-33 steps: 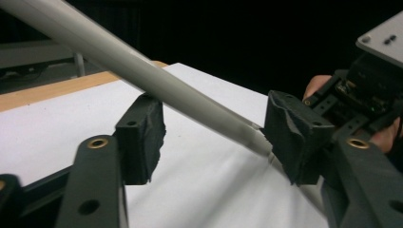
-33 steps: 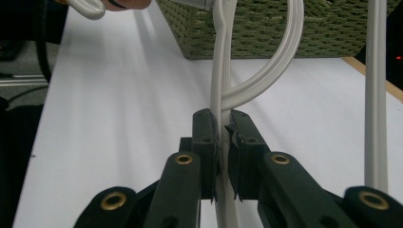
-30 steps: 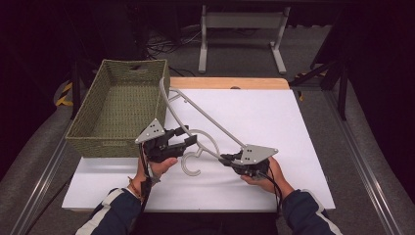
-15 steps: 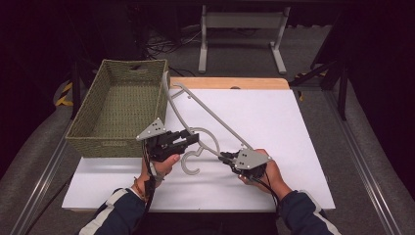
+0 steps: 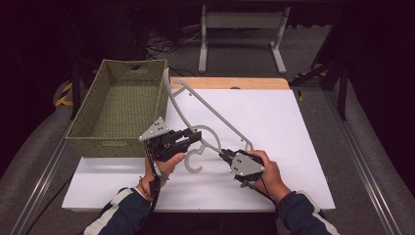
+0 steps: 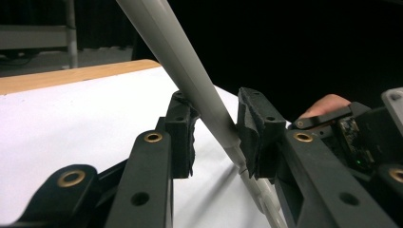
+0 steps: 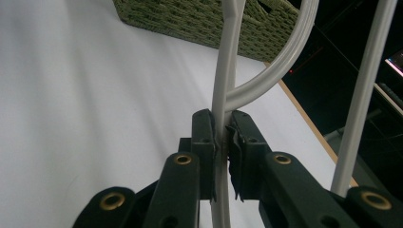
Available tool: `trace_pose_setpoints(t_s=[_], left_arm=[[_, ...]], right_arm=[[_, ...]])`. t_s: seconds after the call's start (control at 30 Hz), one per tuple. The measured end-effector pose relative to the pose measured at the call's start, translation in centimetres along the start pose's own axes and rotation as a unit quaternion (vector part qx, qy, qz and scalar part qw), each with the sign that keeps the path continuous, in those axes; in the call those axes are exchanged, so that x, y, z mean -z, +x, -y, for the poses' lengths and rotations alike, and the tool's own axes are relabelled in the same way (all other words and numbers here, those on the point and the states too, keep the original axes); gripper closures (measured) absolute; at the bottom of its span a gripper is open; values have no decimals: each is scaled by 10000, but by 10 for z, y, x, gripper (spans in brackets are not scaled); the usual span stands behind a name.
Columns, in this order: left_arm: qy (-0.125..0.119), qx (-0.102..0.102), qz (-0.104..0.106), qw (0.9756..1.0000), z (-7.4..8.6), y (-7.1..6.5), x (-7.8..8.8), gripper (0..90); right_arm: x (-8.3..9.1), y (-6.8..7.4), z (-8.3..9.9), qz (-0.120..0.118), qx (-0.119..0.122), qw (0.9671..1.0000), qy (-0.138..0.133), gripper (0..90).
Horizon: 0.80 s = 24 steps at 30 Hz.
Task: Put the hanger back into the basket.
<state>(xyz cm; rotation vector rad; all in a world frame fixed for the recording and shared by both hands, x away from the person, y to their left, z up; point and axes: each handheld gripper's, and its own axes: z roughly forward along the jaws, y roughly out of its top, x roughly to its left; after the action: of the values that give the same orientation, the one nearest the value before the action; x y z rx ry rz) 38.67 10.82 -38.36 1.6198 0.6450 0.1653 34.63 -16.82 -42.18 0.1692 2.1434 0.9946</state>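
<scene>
High view: a person's 2 forearms reach in from the bottom edge over a white tabletop (image 5: 293, 127). Each hand holds 1 hand-held gripper, and between them they carry a grey plastic clothes hanger (image 5: 205, 110). A woven green basket (image 5: 93, 132) sits at the left of the tabletop, and the hanger's far corner lies beside its right wall.

The left hand-held gripper (image 5: 195, 137) sits near the hanger's hook. In the left gripper view, its jaws stand apart around a grey bar (image 6: 190, 76); the bar touches the right jaw pad, with a gap on the other side, so this gripper is open rather than clamped.

The right hand-held gripper (image 5: 224, 155) is at the hanger's near corner. In the right gripper view, its jaws are pressed tight on a thin grey bar (image 7: 223, 95), gripping the hanger.

The right side seems to bear the hold while the left only brackets the hanger, probably to steady or guide it.
</scene>
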Motion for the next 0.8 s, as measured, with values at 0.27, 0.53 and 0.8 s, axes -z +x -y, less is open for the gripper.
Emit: trace_pose_setpoints(t_s=[0.27, 0.53, 0.8], left_arm=[[-101, -352, 70, 9993, -3, -9, 1, 798], [-167, -705, -43, 9974, -11, -14, -1, 803], [-353, -1161, -217, 9924, -28, -18, 3, 805]], right_arm=[[-2, 2, -2, 1, 9, 10000, -97, 775], [8, -1, -5, -44, -187, 9997, -131, 611], [38, -8, 7, 36, -677, 9976, -168, 527]])
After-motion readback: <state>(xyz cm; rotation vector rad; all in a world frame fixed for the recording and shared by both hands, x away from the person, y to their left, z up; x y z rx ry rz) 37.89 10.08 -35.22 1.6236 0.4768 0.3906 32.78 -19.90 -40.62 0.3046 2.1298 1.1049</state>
